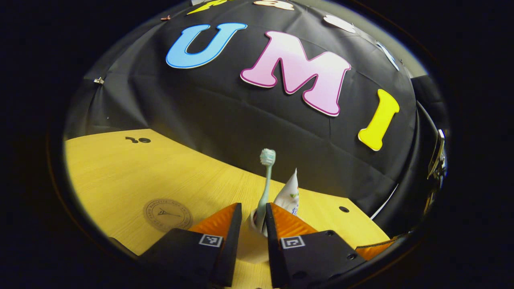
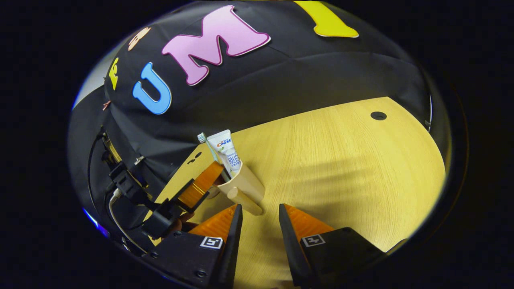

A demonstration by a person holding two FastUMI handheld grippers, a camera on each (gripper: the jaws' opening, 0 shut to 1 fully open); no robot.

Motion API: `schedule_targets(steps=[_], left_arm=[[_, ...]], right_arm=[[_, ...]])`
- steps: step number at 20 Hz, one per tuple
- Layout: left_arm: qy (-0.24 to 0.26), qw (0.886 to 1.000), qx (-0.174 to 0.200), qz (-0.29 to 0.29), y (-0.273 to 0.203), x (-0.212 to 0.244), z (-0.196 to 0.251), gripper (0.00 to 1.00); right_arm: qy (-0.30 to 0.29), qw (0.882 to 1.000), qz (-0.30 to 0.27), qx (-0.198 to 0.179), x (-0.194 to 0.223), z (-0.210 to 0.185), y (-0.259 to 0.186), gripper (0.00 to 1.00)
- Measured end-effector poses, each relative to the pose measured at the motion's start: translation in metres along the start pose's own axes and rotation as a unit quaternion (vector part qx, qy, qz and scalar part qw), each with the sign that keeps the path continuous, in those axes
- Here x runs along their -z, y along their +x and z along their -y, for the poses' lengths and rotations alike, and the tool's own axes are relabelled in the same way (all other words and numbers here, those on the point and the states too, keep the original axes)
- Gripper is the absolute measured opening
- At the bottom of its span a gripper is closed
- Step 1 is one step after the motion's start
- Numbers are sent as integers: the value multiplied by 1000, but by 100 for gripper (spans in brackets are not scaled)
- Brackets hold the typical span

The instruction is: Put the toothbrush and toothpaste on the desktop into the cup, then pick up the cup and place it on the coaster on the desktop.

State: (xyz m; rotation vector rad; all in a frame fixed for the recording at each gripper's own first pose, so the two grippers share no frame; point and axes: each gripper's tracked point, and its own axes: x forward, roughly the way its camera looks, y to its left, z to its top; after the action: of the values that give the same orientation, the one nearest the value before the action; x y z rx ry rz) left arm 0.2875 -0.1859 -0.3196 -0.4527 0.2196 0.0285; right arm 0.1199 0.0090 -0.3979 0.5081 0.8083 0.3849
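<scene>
In the left gripper view, a cream cup (image 1: 252, 243) sits between the fingers of my left gripper (image 1: 253, 208), which is shut on it. A pale green toothbrush (image 1: 266, 180) stands in the cup, head up, with a white toothpaste tube (image 1: 290, 194) beside it. The round brown coaster (image 1: 168, 214) lies on the table to the left of the cup. In the right gripper view, the cup (image 2: 247, 182) holds the toothpaste (image 2: 229, 154) and toothbrush (image 2: 202, 138), its handle (image 2: 244, 202) facing me. The left gripper (image 2: 200, 184) grips it from the far side. My right gripper (image 2: 260, 206) is open, just short of the handle.
The yellow wooden table (image 1: 120, 168) has small dark holes (image 1: 343, 209) (image 2: 378, 115) near its back edge. The black cloth wall stands close behind the cup. A metal clamp (image 1: 437, 156) hangs on the booth frame at the right. A hand and cables (image 2: 120, 192) trail behind the left gripper.
</scene>
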Motion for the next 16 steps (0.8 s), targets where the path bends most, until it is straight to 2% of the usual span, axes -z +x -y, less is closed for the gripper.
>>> schedule_targets(steps=[2, 3, 4, 10, 13, 16], left_arm=[[3, 1000, 2, -12, -20, 0, -3, 43], [5, 1000, 2, -18, -32, 1, -6, 56], [9, 1000, 0, -28, -45, 0, -9, 59], [54, 995, 2, -89, -151, 7, -32, 62], [74, 991, -3, -114, -194, 8, -46, 62], [67, 989, -13, -128, -226, 3, -57, 61]], right_arm=[[-12, 1000, -19, 0, -3, -3, -2, 57], [-19, 999, -30, 1, -7, -4, -4, 57], [-29, 999, -41, 1, -9, -6, -5, 57], [-96, 992, -82, -5, -35, -20, -4, 57], [-155, 980, -124, 5, -31, -23, -1, 57], [-183, 971, -157, 5, -19, -31, 10, 57]])
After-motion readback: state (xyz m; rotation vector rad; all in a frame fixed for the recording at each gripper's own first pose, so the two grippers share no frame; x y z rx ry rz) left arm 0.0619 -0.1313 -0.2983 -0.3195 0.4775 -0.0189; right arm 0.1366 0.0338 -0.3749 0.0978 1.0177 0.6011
